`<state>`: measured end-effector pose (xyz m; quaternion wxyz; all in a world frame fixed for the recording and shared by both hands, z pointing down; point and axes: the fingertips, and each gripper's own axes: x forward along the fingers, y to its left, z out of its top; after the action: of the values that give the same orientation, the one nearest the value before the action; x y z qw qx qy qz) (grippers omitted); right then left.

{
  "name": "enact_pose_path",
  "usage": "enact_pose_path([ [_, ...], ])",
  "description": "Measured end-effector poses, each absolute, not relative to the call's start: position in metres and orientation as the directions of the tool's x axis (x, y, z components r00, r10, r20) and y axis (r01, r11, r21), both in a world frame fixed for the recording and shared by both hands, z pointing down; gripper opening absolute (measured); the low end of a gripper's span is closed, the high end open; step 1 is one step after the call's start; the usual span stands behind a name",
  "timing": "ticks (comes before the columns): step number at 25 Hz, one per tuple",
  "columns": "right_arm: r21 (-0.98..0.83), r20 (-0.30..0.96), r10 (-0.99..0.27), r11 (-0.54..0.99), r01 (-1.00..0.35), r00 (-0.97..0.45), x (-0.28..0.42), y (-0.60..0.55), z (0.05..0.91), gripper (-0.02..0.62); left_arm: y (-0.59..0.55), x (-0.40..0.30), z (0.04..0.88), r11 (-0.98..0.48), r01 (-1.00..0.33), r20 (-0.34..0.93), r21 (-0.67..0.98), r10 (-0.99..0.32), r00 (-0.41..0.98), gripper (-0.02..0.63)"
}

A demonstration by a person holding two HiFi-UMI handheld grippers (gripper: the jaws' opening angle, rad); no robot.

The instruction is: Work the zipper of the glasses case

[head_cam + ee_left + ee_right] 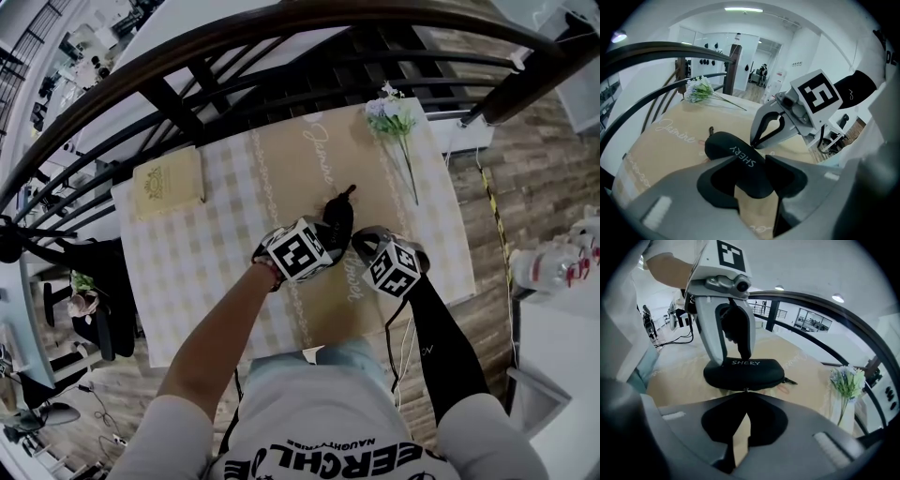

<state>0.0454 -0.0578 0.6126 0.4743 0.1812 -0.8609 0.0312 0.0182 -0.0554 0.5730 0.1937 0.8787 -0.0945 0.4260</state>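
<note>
A black glasses case marked SHERY lies on the brown paper runner. My left gripper is shut on its near end, one jaw on each side. In the right gripper view the left gripper's fingers straddle the case from above. My right gripper is shut, its tips against the case's side seam on a small metal zipper pull. In the left gripper view, the right gripper meets the case from the right. A small black loop sticks out of the case's far end.
A checkered cloth covers the small table. A cream book lies at its far left and a sprig of artificial flowers at the far right. A dark curved railing runs behind the table, with wooden floor to the right.
</note>
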Motion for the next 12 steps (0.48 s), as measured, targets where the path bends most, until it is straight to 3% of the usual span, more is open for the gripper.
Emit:
enact_pose_path([
  [5,0.116,0.832,-0.317,0.902,-0.415,-0.456,0.074,-0.076,0.616,0.031,-0.05,0.04,0.579,-0.919,-0.292,0.768,0.264,0.018,0.64,0.17],
  [12,0.106,0.836,-0.282,0.924,-0.367,-0.471,0.081,-0.073,0.622,0.031,-0.067,0.047,0.568,-0.945,-0.28,0.766,0.17,-0.052,0.64,0.152],
])
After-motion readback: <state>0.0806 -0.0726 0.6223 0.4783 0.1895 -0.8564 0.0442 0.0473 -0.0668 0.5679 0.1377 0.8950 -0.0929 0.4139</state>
